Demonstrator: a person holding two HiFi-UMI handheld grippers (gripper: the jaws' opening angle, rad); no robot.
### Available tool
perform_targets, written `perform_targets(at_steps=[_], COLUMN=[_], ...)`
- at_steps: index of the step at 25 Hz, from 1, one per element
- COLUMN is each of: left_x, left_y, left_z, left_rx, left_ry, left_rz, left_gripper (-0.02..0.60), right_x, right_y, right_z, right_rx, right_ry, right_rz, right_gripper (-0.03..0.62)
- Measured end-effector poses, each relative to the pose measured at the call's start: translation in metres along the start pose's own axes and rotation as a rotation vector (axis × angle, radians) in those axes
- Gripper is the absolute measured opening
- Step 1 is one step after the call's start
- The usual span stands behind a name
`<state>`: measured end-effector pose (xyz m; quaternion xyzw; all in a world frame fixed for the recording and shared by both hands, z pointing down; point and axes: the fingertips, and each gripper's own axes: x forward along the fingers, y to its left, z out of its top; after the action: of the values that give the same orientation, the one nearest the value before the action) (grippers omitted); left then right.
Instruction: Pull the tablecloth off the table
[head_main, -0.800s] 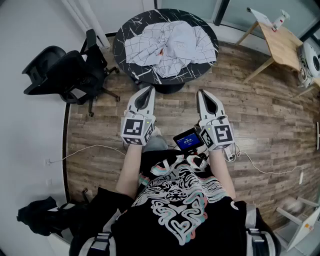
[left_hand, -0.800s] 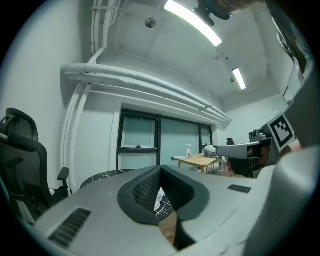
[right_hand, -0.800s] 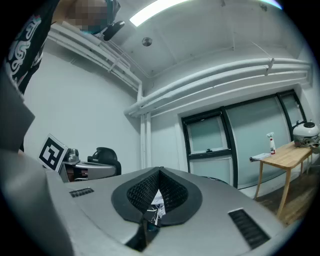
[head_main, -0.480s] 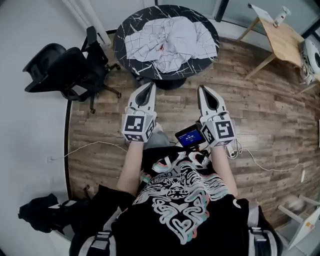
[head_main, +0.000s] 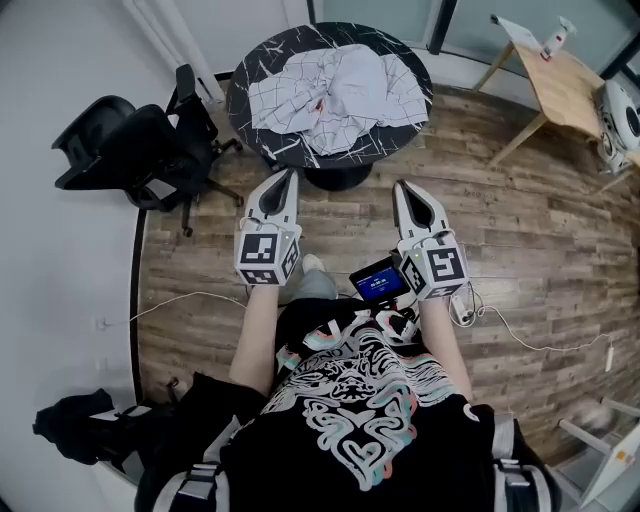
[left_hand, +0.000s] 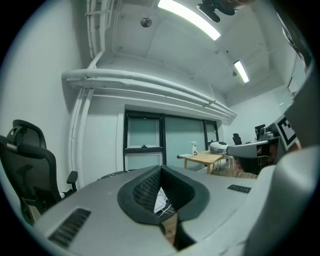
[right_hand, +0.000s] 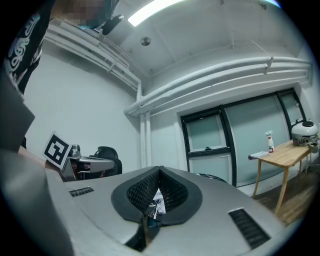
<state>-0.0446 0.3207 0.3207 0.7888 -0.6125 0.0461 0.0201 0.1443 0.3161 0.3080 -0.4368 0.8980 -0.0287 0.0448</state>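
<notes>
A crumpled white tablecloth (head_main: 335, 85) with a thin grid pattern lies bunched on top of the round black marble table (head_main: 250, 115) at the top of the head view. Both grippers are held level over the wooden floor, short of the table's near edge and pointing toward it. My left gripper (head_main: 284, 176) is shut with nothing between its pads. My right gripper (head_main: 401, 187) is also shut and empty. In the left gripper view the left gripper (left_hand: 161, 169) shows a sliver of the tablecloth (left_hand: 160, 200) through the closed jaws. In the right gripper view, the right gripper (right_hand: 159, 170) shows the same.
A black office chair (head_main: 130, 150) stands left of the table by the white wall. A wooden side table (head_main: 565, 90) and a white appliance (head_main: 622, 120) are at the upper right. A small lit screen (head_main: 378, 283) hangs by the right hand. Cables trail on the floor (head_main: 190, 297).
Both grippers stay shut and short of the table; the left one has drifted slightly left. The cloth lies on the table as before.
</notes>
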Motion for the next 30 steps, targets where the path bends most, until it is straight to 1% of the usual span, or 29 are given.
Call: perform_targets(at_steps=[3,6,14,20,25,30], left_x=[0.001,0.007,0.04,0.082,0.125,0.171], left_y=[0.014,0.024,0.024,0.043,0.062,0.085], left_z=[0.003,0.004,-0.002,-0.004,-0.004,-0.006], left_rx=[0.013,-0.014,0.001,-0.016,-0.025,-0.031], left_ry=[-0.005,-0.008,0.001,-0.002,-0.001,0.02], left_rz=[0.033,0.06,0.037,0.043,0.035,0.018], left_gripper=[0.028,0.028,0.028,0.028,0.028,0.028], right_x=[-0.001,0.001,0.022,0.055,0.098,0.144], right_y=[-0.002,-0.011,-0.04,-0.071,-0.088,-0.1], right_z=[-0.004,-0.007,-0.019,-0.026,-0.038,-0.043], right_rx=[-0.005,-0.009,0.01,0.011,0.016,0.022], right_ry=[0.014,0.026,0.042,0.057,0.091,0.121], right_rz=[0.005,0.001,-0.027,-0.057,-0.057,-0.052], right_gripper=[0.014,0.014,0.014,0.014,0.014,0.014])
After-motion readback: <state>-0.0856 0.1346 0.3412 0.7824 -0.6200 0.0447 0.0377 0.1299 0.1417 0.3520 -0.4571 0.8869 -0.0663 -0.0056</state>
